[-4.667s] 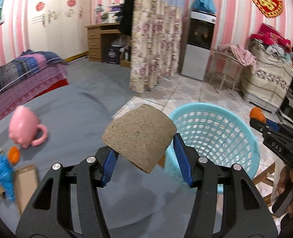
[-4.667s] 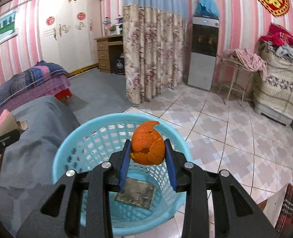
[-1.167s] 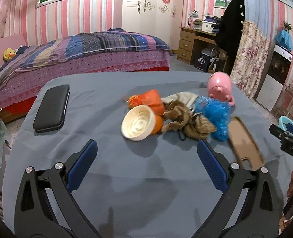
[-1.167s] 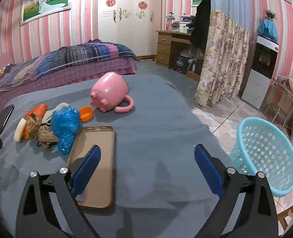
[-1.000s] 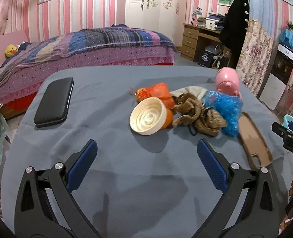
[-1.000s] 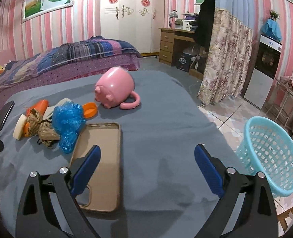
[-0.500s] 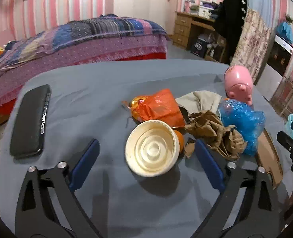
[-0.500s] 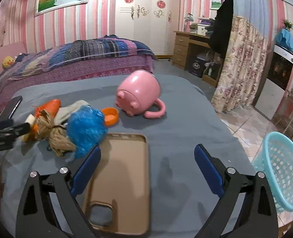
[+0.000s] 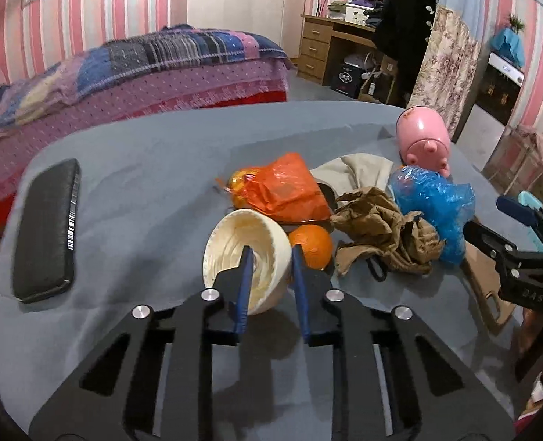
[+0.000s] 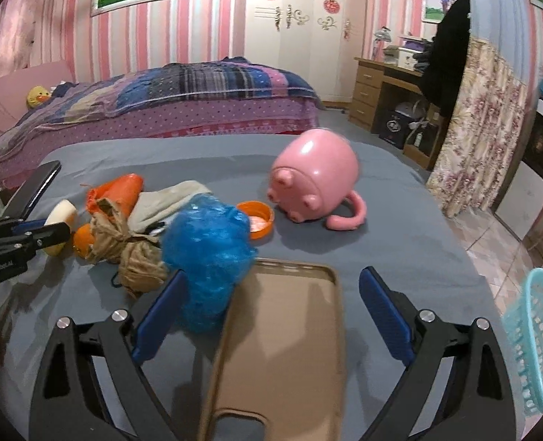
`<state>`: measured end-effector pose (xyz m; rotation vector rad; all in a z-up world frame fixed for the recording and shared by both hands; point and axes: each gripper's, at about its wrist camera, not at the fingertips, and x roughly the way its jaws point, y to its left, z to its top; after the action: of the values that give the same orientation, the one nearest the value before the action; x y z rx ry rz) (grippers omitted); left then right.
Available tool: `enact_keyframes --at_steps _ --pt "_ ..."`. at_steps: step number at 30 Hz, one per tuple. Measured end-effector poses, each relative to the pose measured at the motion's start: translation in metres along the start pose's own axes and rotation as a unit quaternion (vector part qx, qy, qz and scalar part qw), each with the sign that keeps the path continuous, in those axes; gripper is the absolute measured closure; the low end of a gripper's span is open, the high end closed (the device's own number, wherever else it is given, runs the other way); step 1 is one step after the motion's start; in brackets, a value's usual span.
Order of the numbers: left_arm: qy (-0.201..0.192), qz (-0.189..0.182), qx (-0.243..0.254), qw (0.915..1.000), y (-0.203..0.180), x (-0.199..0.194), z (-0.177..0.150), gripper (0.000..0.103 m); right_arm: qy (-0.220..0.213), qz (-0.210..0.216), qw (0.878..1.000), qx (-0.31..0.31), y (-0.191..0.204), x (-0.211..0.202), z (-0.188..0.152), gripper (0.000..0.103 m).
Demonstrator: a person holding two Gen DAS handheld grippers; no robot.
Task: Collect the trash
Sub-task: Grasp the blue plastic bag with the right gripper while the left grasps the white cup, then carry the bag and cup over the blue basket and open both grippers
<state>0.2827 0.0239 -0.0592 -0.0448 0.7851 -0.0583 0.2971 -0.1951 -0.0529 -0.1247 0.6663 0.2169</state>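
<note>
My left gripper is shut on the rim of a cream plastic bowl that rests on the grey table. Beside the bowl lie an orange, an orange plastic bag, crumpled brown paper and a blue plastic bag. My right gripper is open, just before the blue bag and over a tan phone case. The turquoise trash basket stands on the floor at the right.
A pink pig mug lies on its side with an orange lid beside it. A black phone lies at the table's left. A grey-beige cloth lies behind the paper. A bed stands behind the table.
Both grippers dropped their earlier trash in the basket and turned back to the table. My left gripper moved in and shut on the bowl's rim. My right gripper moved closer to the blue bag, still open.
</note>
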Motion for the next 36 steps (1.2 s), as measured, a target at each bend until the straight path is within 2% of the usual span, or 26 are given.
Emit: enact_keyframes --at_steps 1,4,6,8,11,19,24,29,36 --pt "-0.003 0.003 0.003 1.0000 0.000 -0.003 -0.001 0.085 0.002 0.006 1.000 -0.001 0.002 0.001 0.001 0.018" --pt "-0.005 0.006 0.005 1.0000 0.002 -0.008 -0.004 0.088 0.020 0.033 0.999 -0.005 0.007 0.013 0.002 0.040" --pt "-0.007 0.012 0.007 0.9999 0.002 -0.012 -0.007 0.089 0.040 0.060 0.997 -0.009 0.009 0.020 -0.001 0.068" --pt "-0.010 0.023 0.010 0.9996 0.002 -0.016 -0.008 0.090 0.036 0.071 0.997 -0.003 0.007 0.018 -0.001 0.083" --pt "-0.011 0.036 0.013 0.9992 0.002 -0.021 -0.009 0.090 0.024 0.081 0.996 0.009 0.001 0.010 0.000 0.094" --pt "-0.038 0.045 0.011 0.9982 -0.006 -0.049 0.000 0.090 -0.008 0.048 0.999 0.008 -0.020 -0.025 -0.001 0.097" --pt "-0.046 0.029 0.013 0.9984 -0.025 -0.057 0.004 0.090 -0.010 0.014 1.000 0.007 -0.042 -0.048 -0.011 0.097" --pt "-0.055 0.015 0.026 0.9980 -0.058 -0.056 0.010 0.090 -0.009 -0.029 1.000 0.004 -0.070 -0.065 -0.022 0.097" --pt "-0.063 -0.011 0.042 0.9971 -0.108 -0.052 0.021 0.090 -0.007 -0.073 0.997 0.032 -0.126 -0.086 -0.033 0.097"
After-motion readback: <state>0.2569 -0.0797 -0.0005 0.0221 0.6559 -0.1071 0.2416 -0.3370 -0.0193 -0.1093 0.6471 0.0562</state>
